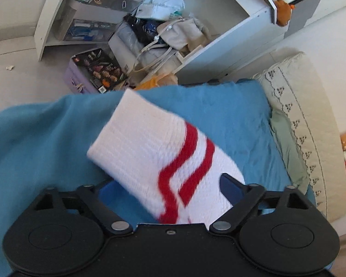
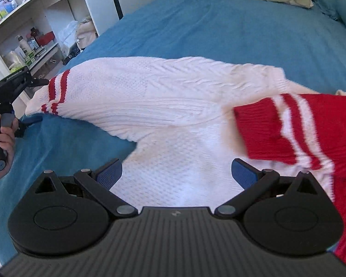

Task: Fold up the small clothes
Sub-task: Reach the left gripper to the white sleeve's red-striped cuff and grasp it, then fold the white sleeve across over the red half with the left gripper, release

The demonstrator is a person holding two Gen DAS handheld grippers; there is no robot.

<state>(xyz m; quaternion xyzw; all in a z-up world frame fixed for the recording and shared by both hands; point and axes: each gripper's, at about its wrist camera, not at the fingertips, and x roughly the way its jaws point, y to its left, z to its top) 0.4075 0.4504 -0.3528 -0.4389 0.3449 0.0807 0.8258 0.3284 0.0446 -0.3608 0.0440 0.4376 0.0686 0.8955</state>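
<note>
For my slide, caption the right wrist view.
Open right gripper over white knitted sock beside red striped sock on blue bedspread.

A blue blanket (image 2: 219, 34) covers the bed, with white shelves (image 1: 57, 23) and a purple box (image 1: 80, 78) beyond.

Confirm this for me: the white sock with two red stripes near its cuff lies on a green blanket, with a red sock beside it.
Not quite. The blanket under the white sock is blue, not green; the right wrist view shows it plainly. The rest holds: two red stripes near the cuff, and a red sock beside it.
</note>
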